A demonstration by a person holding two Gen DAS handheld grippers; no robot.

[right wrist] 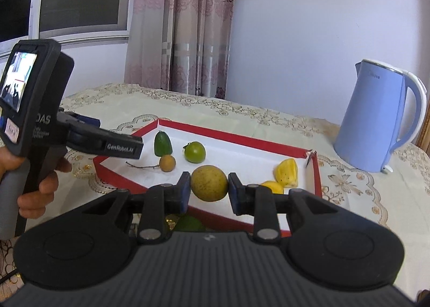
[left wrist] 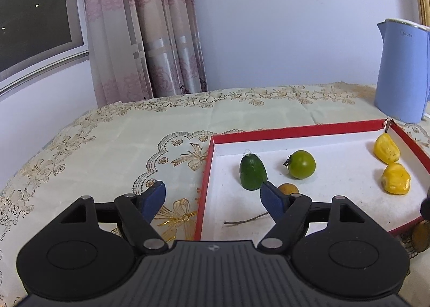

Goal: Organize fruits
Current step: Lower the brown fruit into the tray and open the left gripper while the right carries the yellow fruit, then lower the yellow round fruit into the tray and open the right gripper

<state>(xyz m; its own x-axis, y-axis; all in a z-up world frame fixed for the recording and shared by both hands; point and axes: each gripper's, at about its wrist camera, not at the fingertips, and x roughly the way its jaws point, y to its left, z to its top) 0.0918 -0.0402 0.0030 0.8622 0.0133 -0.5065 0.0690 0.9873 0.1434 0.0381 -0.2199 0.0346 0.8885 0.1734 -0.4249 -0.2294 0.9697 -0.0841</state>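
Note:
A red-rimmed white tray (left wrist: 295, 132) (right wrist: 236, 137) lies on the table. In it are a dark green oval fruit (left wrist: 252, 171) (right wrist: 162, 143), a green round fruit (left wrist: 302, 164) (right wrist: 195, 152), a small brown fruit (left wrist: 289, 188) (right wrist: 167, 163) with a twig (left wrist: 246, 219), and two yellow pieces (left wrist: 387, 149) (left wrist: 395, 178) (right wrist: 287, 171). My left gripper (left wrist: 215, 199) is open and empty over the tray's left edge. My right gripper (right wrist: 209, 188) is shut on a yellow-green round fruit (right wrist: 209, 183) above the tray's near edge.
A blue electric kettle (left wrist: 401, 71) (right wrist: 376, 116) stands behind the tray at the right. A green fruit (right wrist: 188, 223) lies on the tablecloth under my right gripper. Curtain and window are behind the table. The left hand-held gripper body (right wrist: 40, 108) shows at the left.

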